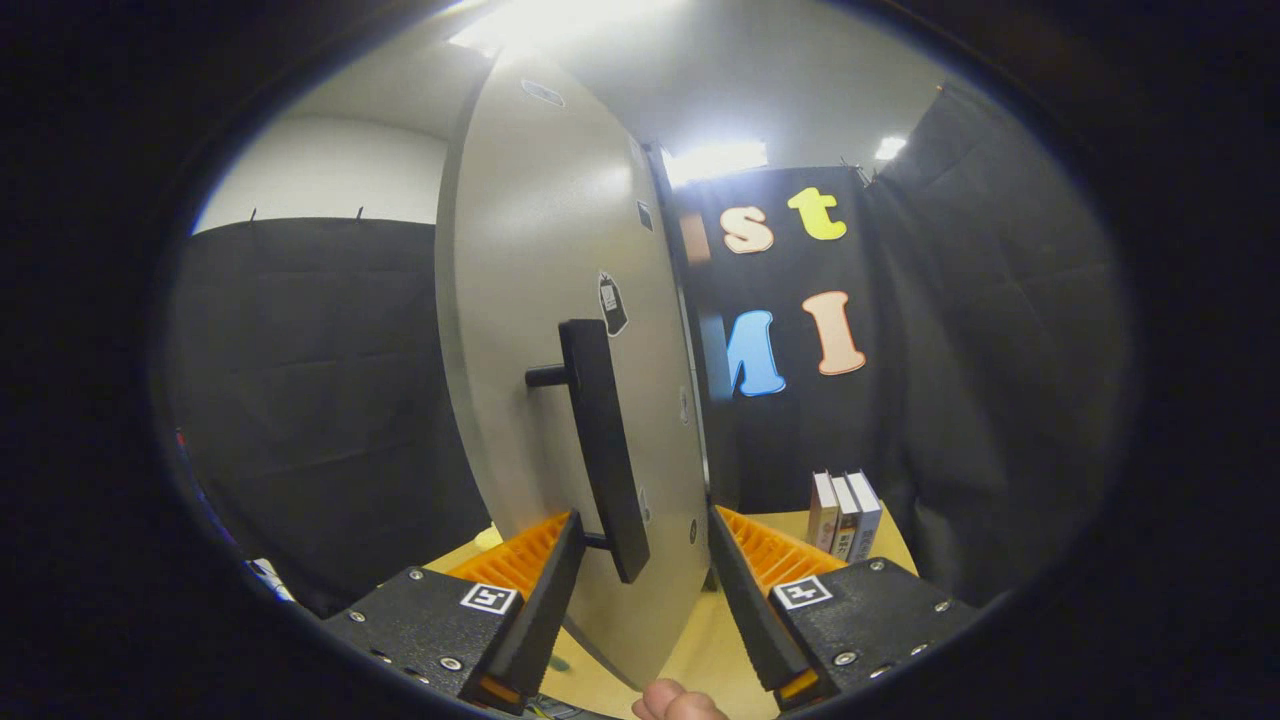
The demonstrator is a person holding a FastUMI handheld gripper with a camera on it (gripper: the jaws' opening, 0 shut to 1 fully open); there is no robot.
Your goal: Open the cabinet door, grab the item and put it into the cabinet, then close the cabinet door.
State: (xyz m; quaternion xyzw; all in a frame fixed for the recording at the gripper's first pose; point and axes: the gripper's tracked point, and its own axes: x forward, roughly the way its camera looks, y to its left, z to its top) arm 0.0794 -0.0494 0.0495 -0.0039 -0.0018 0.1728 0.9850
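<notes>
While I look along the tongs, the cabinet door stands nearly edge-on to me, swung out so that its pale face turns toward my left and its thin edge runs up and down just right of the handle. Its long axis is upright, leaning a little with the curve of the lens. One dark bar handle is fixed to that face, also upright, held off the door by two short posts, one near its top and one near its bottom.

My tongs are spread wide. The lower end of the handle and the bottom part of the door sit between the two fingers, and I see a gap on each side, so neither finger presses on anything that I can make out. The left finger lies close beside the lower post; whether it touches it I cannot tell.

Beyond the right finger, on the tan table, three books stand upright side by side, spines toward me, near the dark cloth wall. They are well apart from the door. A few small stickers dot the door face. At the very bottom, between the finger bases, part of a hand shows.
</notes>
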